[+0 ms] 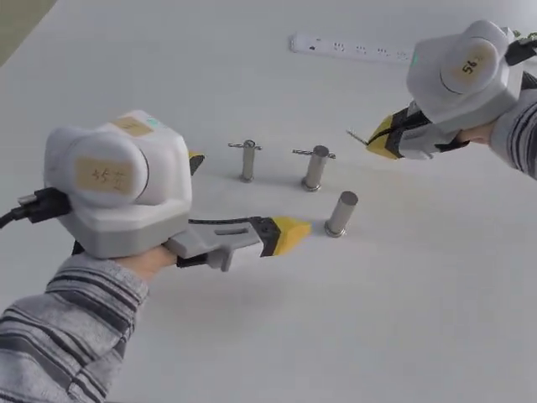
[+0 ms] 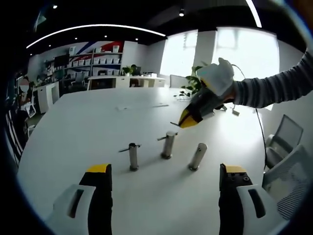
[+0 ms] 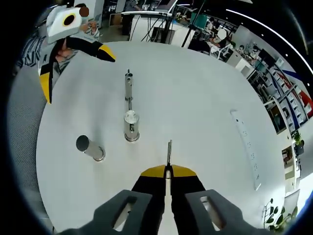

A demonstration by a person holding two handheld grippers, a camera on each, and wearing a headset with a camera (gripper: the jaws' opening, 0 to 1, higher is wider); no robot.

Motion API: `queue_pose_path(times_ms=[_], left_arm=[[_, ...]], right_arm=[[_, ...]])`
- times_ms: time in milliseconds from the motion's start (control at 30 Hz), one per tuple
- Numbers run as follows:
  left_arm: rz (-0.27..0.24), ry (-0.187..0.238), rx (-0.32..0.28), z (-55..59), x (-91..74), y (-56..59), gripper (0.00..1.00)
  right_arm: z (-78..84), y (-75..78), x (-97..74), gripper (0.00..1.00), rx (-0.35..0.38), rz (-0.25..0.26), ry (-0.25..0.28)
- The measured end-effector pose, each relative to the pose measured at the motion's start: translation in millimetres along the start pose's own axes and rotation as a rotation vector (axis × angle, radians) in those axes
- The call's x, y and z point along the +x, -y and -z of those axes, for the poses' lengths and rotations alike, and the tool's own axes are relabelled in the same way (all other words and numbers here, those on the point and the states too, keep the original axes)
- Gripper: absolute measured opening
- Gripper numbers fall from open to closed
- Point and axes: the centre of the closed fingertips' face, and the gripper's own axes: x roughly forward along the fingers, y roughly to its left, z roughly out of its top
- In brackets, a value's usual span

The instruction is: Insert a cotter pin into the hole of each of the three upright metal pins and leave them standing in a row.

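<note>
— What is held by the tools?
— A cotter pin [image 3: 169, 149] is pinched in the closed right gripper [image 3: 167, 171], its tip projecting ahead. The left gripper [image 2: 166, 169] is spread wide, with nothing held.
— And beyond them?
— Two fitted pins [image 1: 247, 161] [image 1: 316, 168] are seen with crosspieces already through them. The bare pin [image 3: 89, 147] stands at about nine o'clock from the right jaws.
— What is left?
— One insertion, it is judged; two of three are done.
</note>
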Motion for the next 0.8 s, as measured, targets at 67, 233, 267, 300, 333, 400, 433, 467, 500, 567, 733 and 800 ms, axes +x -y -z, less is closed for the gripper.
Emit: queue_pose_path(times_ms=[67,233,267,300,333,400,433,467,500,567,733,800], left_arm=[[0.026,-0.001,-0.004,-1.8,0.6,5.1,0.83],[0.067,0.017,-0.026,-12.2,2.0,15.3,0.76],[0.068,0.017,-0.028,-12.9,2.2,15.6,0.74],[0.065,0.015,-0.045,-14.7,3.2,15.6,0.73],[0.07,0.016,-0.05,-16.1,3.7,16.6,0.73],[0.082,0.021,-0.074,-20.8,4.9,19.2,0.69],[0.089,0.024,-0.079,-22.9,5.1,20.6,0.67],[0.098,0.028,-0.093,-26.2,5.7,22.7,0.65],[0.107,0.028,-0.107,-28.6,6.3,24.8,0.64],[0.13,0.034,-0.143,-32.9,7.5,29.4,0.61],[0.156,0.04,-0.17,-38.1,10.0,37.3,0.5],[0.168,0.043,-0.168,-39.5,10.4,41.3,0.47]], right_arm=[[-3.4,-1.2,-4.9,0.0,-0.018,0.016,0.015],[-18.8,-15.0,-21.3,0.0,-0.047,0.027,0.068],[-22.7,-19.0,-25.1,0.0,-0.055,0.026,0.081],[-25.0,-21.2,-27.3,0.0,-0.06,0.028,0.089],[-28.1,-23.7,-29.7,0.0,-0.07,0.029,0.098],[-34.1,-28.7,-34.0,0.0,-0.095,0.036,0.115],[-36.3,-31.0,-35.7,0.0,-0.104,0.038,0.121],[-40.7,-37.6,-38.5,0.0,-0.119,0.032,0.13],[-43.2,-40.2,-39.8,0.0,-0.129,0.033,0.137],[-47.1,-46.0,-42.6,0.0,-0.155,0.032,0.143],[-58.1,-62.3,-49.3,0.0,-0.22,0.036,0.164],[-62.8,-70.3,-52.3,0.0,-0.243,0.035,0.172]])
